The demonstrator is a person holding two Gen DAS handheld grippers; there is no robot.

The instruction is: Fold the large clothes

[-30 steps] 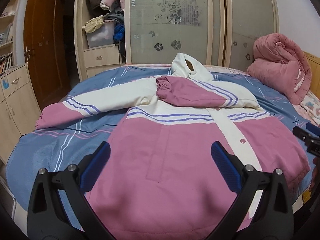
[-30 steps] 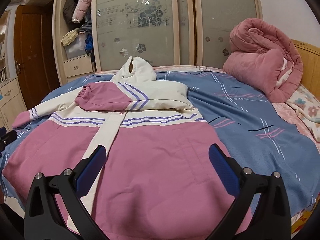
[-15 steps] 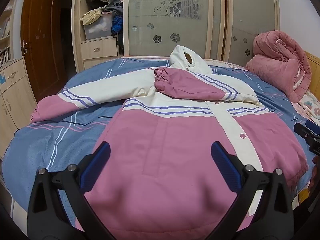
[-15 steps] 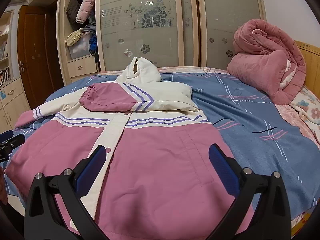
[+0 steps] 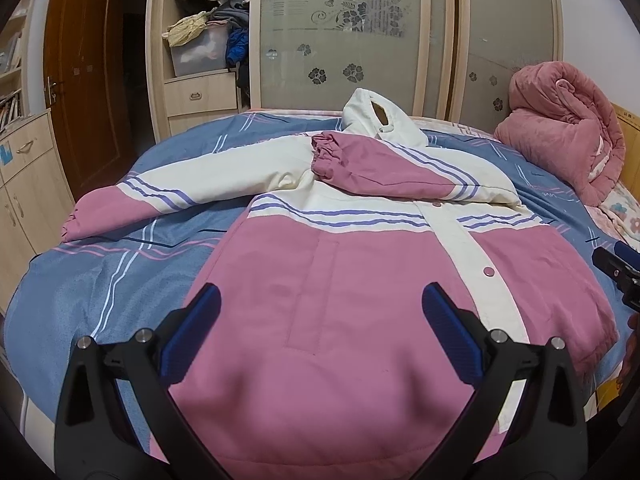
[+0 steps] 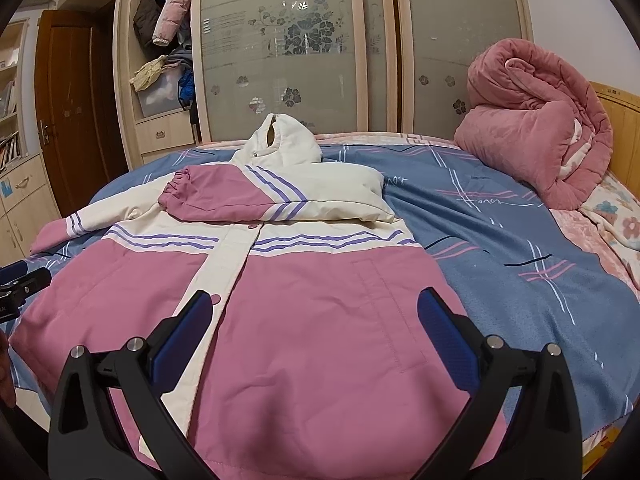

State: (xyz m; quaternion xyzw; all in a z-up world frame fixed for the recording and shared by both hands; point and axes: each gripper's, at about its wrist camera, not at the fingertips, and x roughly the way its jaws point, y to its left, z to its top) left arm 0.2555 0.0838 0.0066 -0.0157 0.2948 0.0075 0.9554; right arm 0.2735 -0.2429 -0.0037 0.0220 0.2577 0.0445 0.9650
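Observation:
A pink and cream hooded jacket [image 5: 360, 272] lies front-up on the bed, hood at the far side; it also shows in the right wrist view [image 6: 304, 304]. One sleeve [image 5: 384, 168] is folded across the chest. The other sleeve [image 5: 168, 196] lies stretched out to the left on the sheet. My left gripper [image 5: 320, 320] is open and empty, above the jacket's lower left part. My right gripper [image 6: 312, 324] is open and empty, above the lower right part. Each gripper's tip shows at the edge of the other's view.
The bed has a blue striped sheet [image 6: 500, 240]. A rolled pink quilt [image 6: 536, 120] lies at the far right by the wooden headboard. A wardrobe with glass sliding doors [image 5: 352, 32] stands behind the bed. A cabinet [image 5: 28, 184] and door stand at the left.
Both views have shifted slightly, showing more of the wardrobe above and the jacket a little lower in frame. Both grippers stay open and the jacket has not moved.

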